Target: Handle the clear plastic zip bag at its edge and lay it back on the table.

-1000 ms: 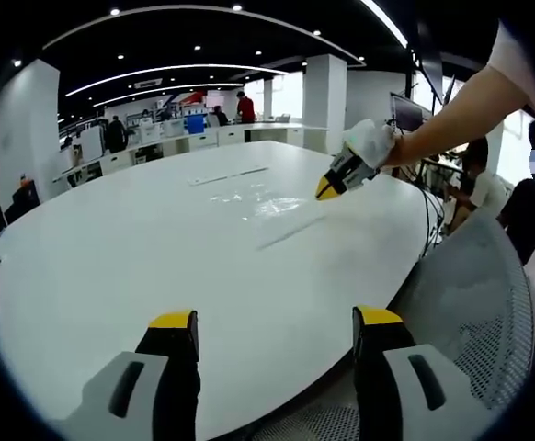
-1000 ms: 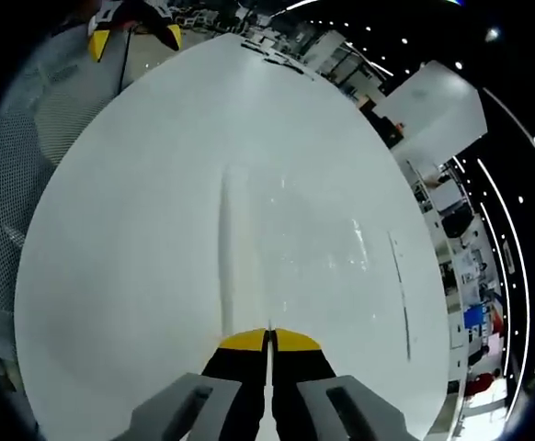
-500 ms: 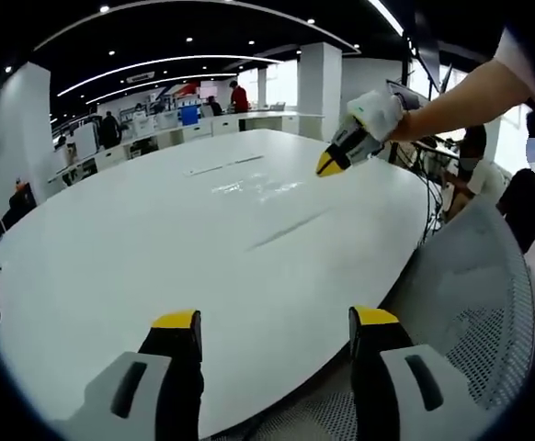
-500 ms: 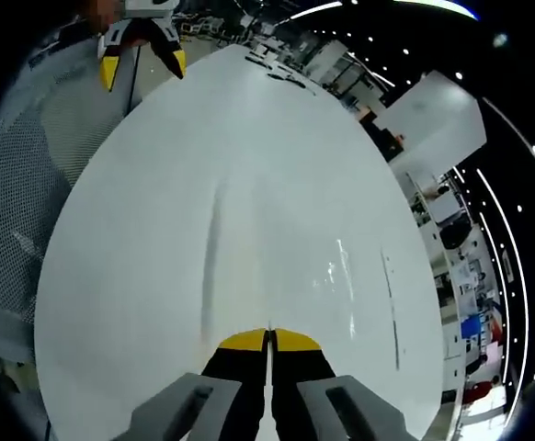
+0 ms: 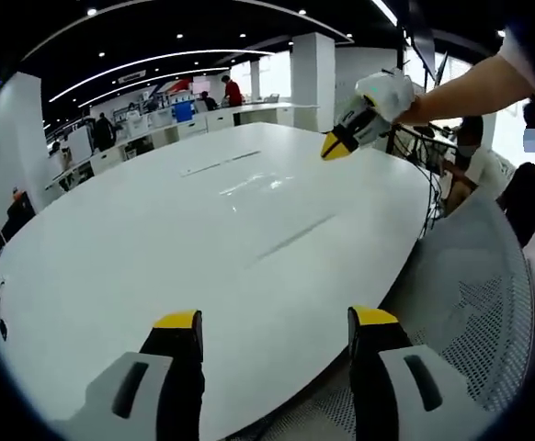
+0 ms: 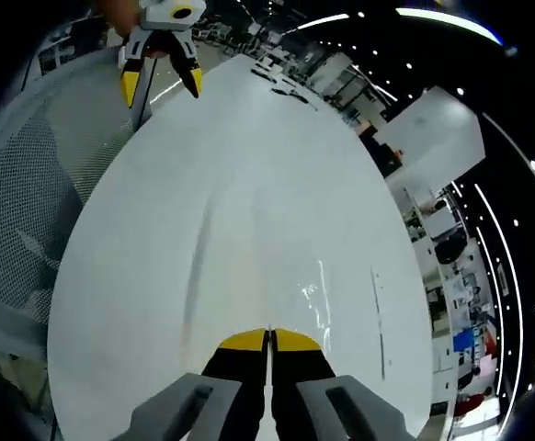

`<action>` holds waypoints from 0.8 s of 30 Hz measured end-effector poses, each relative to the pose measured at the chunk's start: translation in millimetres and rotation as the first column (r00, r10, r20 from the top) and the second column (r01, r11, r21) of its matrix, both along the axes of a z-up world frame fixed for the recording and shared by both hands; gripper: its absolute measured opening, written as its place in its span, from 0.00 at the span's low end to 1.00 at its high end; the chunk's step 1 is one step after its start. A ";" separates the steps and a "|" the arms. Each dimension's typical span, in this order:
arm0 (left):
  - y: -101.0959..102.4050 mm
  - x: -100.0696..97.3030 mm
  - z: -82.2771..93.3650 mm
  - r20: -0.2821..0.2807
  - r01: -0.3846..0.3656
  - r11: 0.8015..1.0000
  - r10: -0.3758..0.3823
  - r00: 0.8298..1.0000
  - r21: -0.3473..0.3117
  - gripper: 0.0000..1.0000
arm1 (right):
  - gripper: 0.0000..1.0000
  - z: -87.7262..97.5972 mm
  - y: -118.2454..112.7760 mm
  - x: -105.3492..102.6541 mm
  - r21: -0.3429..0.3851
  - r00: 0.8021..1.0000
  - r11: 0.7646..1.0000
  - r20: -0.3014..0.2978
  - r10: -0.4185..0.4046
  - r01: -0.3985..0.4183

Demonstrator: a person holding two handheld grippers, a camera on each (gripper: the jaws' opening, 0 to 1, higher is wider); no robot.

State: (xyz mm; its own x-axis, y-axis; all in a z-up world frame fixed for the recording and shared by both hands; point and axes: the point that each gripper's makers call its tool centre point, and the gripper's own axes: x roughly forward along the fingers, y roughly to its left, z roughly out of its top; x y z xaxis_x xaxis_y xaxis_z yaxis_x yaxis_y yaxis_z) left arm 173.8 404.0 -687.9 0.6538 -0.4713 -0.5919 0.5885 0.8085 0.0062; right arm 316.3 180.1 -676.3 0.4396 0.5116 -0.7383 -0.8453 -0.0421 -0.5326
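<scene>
Zip bag (image 5: pixel 254 184) is lying flat on bench (image 5: pixel 111 266). Right gripper (image 6: pixel 269 333) is hovering above bench, fingers pressed together. Left gripper (image 5: pixel 272 320) is hovering at bench edge, fingers spread.

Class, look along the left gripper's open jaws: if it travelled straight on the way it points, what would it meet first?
Most likely the bare white table. The left gripper points across its near edge; the clear plastic zip bag lies further along, though depth is uncertain.
</scene>
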 end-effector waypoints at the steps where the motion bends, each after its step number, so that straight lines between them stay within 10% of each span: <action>1: -1.0 1.2 -0.4 0.002 0.005 1.000 -0.005 1.000 0.002 0.62 | 0.00 1.9 0.5 -0.6 0.003 1.000 1.000 0.003 0.003 -0.003; 24: -54.6 44.7 45.0 0.084 0.189 0.977 -0.198 0.977 0.104 0.52 | 0.00 60.3 2.2 -21.4 0.088 0.992 0.991 0.089 0.092 -0.100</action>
State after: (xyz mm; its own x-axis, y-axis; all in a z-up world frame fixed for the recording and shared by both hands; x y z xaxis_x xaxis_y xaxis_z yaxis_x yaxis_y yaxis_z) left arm 218.5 349.3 -642.9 0.6105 -0.5385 -0.5808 0.7265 0.6727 0.1400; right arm 294.9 182.3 -616.0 0.4438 0.6189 -0.6481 -0.7914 -0.0685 -0.6074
